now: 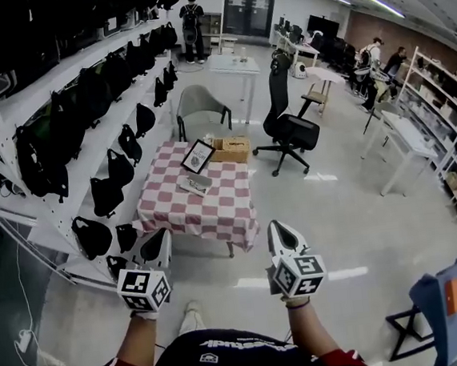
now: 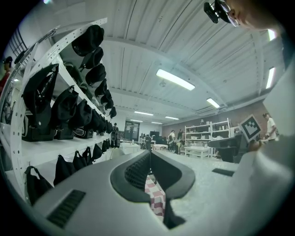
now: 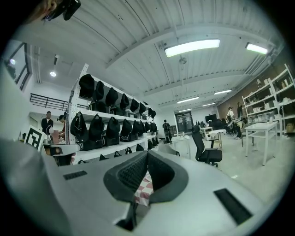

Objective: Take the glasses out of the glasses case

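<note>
A low table with a red-and-white checked cloth (image 1: 215, 211) stands a few steps ahead in the head view. On it lie a small grey flat thing (image 1: 194, 184), possibly the glasses case, a black-framed picture (image 1: 198, 155) and a wooden box (image 1: 232, 149). No glasses can be made out at this distance. My left gripper (image 1: 156, 248) and right gripper (image 1: 283, 236) are held side by side, level, short of the table. Both are shut with nothing between the jaws. The checked cloth shows through the closed jaws of the left gripper (image 2: 148, 156) and the right gripper (image 3: 146, 156).
White shelving full of black bags (image 1: 85, 111) runs along the left. A grey armchair (image 1: 198, 104) stands behind the table, and a black office chair (image 1: 289, 124) to its right. White desks (image 1: 398, 146) and a blue chair (image 1: 441, 302) are on the right. People stand far off.
</note>
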Demonstrator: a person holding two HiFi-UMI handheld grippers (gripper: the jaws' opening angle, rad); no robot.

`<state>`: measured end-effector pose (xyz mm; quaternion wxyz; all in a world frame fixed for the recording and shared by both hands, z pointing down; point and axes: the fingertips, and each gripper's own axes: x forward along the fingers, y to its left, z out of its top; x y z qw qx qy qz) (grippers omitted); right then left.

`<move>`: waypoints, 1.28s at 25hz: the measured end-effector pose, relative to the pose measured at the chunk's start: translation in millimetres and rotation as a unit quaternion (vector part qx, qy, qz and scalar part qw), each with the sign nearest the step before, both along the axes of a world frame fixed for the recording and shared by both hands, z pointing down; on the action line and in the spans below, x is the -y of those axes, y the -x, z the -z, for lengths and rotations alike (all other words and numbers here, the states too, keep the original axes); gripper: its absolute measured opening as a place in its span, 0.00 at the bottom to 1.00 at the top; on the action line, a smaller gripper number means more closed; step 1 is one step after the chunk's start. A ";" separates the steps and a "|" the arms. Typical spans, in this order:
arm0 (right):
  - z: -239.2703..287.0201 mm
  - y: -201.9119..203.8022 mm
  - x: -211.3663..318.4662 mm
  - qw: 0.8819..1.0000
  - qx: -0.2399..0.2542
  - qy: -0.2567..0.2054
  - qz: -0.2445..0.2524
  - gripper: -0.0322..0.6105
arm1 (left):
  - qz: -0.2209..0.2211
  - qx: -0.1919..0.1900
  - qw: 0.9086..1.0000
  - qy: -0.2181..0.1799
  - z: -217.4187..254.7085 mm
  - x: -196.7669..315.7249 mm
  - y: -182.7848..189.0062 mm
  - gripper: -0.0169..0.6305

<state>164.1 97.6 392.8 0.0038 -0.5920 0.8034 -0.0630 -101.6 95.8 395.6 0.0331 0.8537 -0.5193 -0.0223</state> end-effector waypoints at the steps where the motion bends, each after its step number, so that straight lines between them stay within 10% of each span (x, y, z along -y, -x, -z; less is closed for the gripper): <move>1: 2.1 0.5 4.9 1.000 -0.002 -0.001 0.000 0.04 | 0.000 -0.002 1.000 0.000 0.9 5.5 0.4 0.04; 32: 23.7 43.5 179.7 0.999 -0.028 -0.005 -0.023 0.04 | -0.058 -0.018 0.998 0.006 2.2 204.6 21.3 0.04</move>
